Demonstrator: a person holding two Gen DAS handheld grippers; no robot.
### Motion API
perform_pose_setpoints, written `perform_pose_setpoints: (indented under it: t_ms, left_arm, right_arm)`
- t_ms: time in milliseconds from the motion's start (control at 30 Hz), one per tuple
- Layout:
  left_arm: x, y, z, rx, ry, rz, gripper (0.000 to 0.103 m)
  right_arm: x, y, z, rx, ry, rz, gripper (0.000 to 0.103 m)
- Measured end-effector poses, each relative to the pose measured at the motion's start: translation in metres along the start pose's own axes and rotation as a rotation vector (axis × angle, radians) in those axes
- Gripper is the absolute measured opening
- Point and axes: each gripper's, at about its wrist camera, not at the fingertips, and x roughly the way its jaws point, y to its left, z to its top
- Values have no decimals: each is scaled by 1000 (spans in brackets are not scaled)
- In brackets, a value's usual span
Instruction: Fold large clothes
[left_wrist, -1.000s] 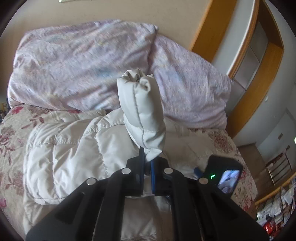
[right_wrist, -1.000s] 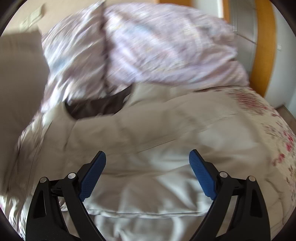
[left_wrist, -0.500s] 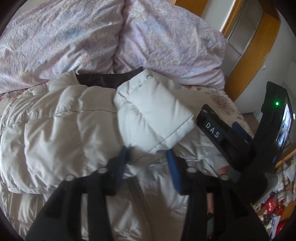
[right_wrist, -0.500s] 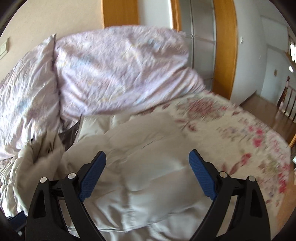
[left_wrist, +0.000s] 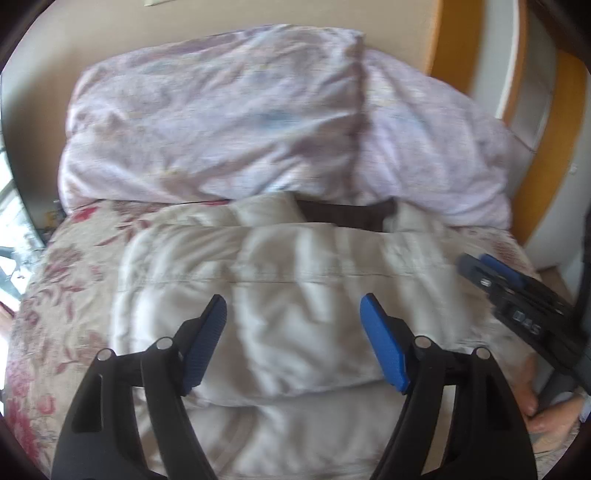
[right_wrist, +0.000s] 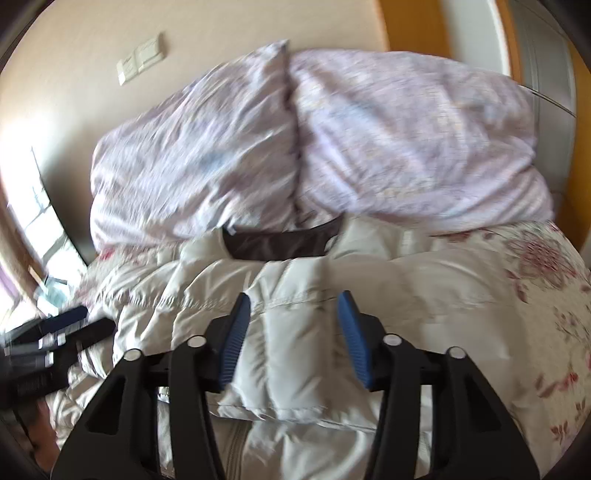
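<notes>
1. The puffer jacket (left_wrist: 295, 295) lies flat on the bed (left_wrist: 66, 295), its collar end toward the duvet (left_wrist: 229, 122). Its long axis runs from the duvet back toward the cameras. The dark brown collar lining (right_wrist: 280, 247) sits just below the duvet's lower edge.
2. A sleeve (right_wrist: 291, 350) lies folded across the jacket's chest, crosswise to the long axis; its cuff end faces the right camera.
3. Left hand-held gripper (left_wrist: 295, 343): its jaws have just been opening and stand well apart above the folded sleeve, with nothing pressed between the pads.
4. Right hand-held gripper (right_wrist: 293, 336): its jaws have just been closing. The blue pads flank the sleeve, a gap showing on each side; I see no clamping.
5. Edges and room: floral bed sheet shows bare on either side of the jacket, a wider band on the side away from the window. The duvet bounds the collar end. A wooden door frame (left_wrist: 447, 44) rises behind the duvet.
6. Materials: the jacket is off-white, quilted in puffy stitched channels with a slight sheen. The duvet is pale lilac, crumpled and bulky. The pads are ribbed blue on black arms. Both views are motion-blurred.
</notes>
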Motion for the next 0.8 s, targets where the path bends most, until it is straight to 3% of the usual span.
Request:
perform_pose_setpoints:
  t_ms: [100,200,367,433,633,800]
  left_arm:
    - [12,22,-2,-8,-9,101,75]
    - [25,36,-6,-14,5,149,75]
    - [48,43,-14,-17,44,145,76]
    - [54,44,-16,-10,41,149,81]
    - [70,49,-21,-25,53,135,90]
    - [80,52,-24,-42,69,119,94]
  right_arm:
    - [14,13,-7,-66,25,0,41]
    - [30,20,-17,-121,57,-28,39]
    - [52,10,-30,-136,143,-79,38]
    - [61,4,-34,-114,169,-73,38]
    - [74,4,-45,-126,171,-96,37]
    - [82,-3,-43,-87,187,-64,38]
